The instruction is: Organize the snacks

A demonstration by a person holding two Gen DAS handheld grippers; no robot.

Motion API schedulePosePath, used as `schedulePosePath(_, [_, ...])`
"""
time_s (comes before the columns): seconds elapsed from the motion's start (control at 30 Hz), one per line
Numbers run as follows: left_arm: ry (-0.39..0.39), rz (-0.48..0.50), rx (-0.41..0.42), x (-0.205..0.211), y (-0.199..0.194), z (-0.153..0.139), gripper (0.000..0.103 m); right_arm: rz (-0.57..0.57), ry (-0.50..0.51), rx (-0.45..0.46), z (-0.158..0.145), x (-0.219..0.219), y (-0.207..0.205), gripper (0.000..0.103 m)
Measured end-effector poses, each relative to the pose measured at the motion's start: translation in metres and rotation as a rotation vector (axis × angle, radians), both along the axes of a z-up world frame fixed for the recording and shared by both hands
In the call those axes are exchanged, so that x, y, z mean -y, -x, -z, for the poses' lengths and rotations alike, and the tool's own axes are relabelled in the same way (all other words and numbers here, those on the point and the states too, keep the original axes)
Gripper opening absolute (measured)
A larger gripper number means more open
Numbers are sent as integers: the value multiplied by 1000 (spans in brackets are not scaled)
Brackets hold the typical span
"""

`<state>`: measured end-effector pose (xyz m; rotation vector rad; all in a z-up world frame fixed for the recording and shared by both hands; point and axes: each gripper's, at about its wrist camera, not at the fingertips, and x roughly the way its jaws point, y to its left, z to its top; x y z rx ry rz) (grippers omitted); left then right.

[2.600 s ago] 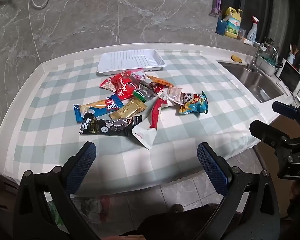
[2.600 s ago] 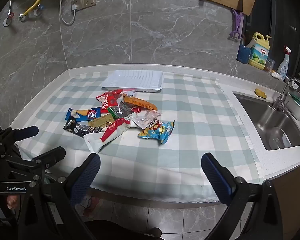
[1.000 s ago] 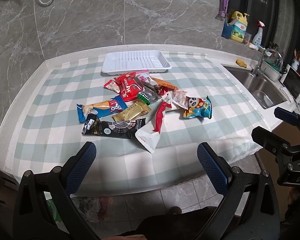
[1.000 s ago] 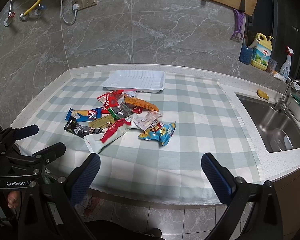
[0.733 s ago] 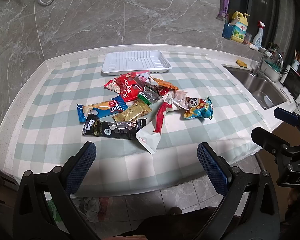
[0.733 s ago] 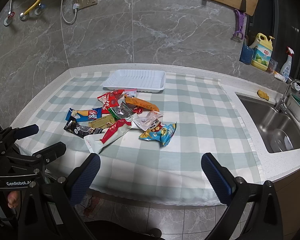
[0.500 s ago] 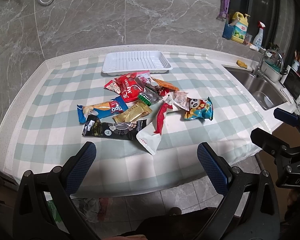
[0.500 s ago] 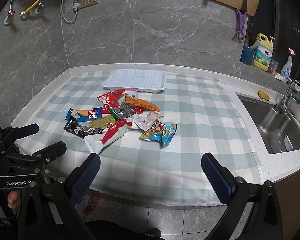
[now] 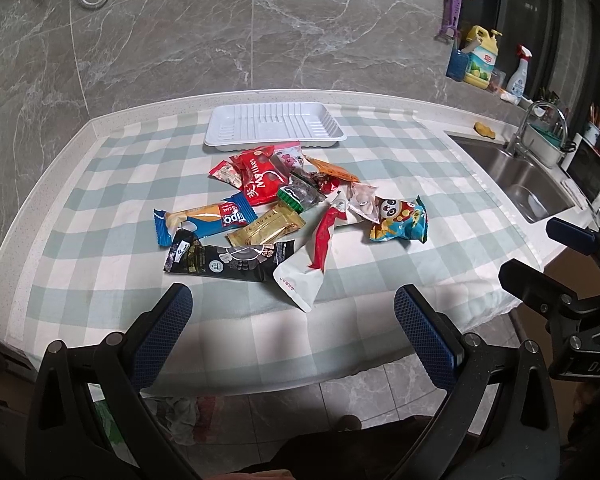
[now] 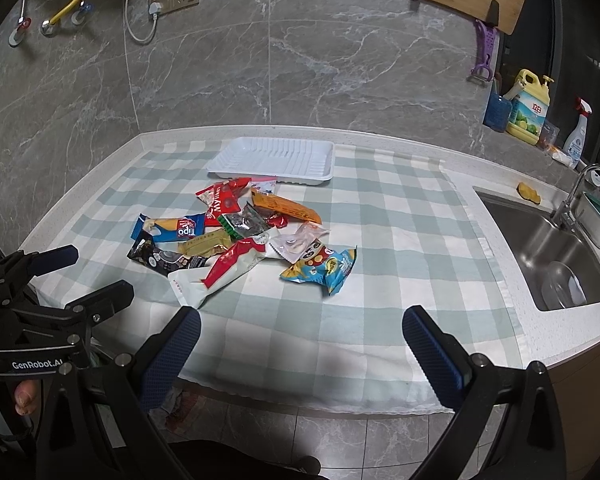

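Note:
A pile of several snack packets lies mid-counter on a green-and-white checked cloth [image 9: 380,276]: a blue Tipo bar [image 9: 206,220], a red Mylikes bag [image 9: 262,178], a gold bar [image 9: 266,228], a black packet [image 9: 228,258], a white-and-red pouch [image 9: 312,260] and a blue panda bag [image 9: 398,220]. The pile also shows in the right wrist view [image 10: 240,240]. An empty white tray [image 9: 274,128] stands behind the pile, also in the right wrist view [image 10: 276,158]. My left gripper [image 9: 290,316] is open and empty before the counter's front edge. My right gripper [image 10: 300,336] is open and empty, to its right.
A steel sink [image 10: 548,256] with a faucet [image 10: 580,188] is set into the counter at the right. Detergent and spray bottles [image 10: 528,108] stand behind it. A marble wall closes the back. Tiled floor lies below the front edge.
Both grippers have drifted slightly nearer the counter. The snacks and tray have not moved.

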<state>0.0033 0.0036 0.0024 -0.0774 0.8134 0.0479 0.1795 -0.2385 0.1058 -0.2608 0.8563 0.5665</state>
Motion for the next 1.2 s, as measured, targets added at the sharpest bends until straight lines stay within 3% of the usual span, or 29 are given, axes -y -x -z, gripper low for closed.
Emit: schedulePosePath(1.2, [3, -4, 0, -4, -3, 0, 103, -1, 4, -3, 1, 0, -1, 103])
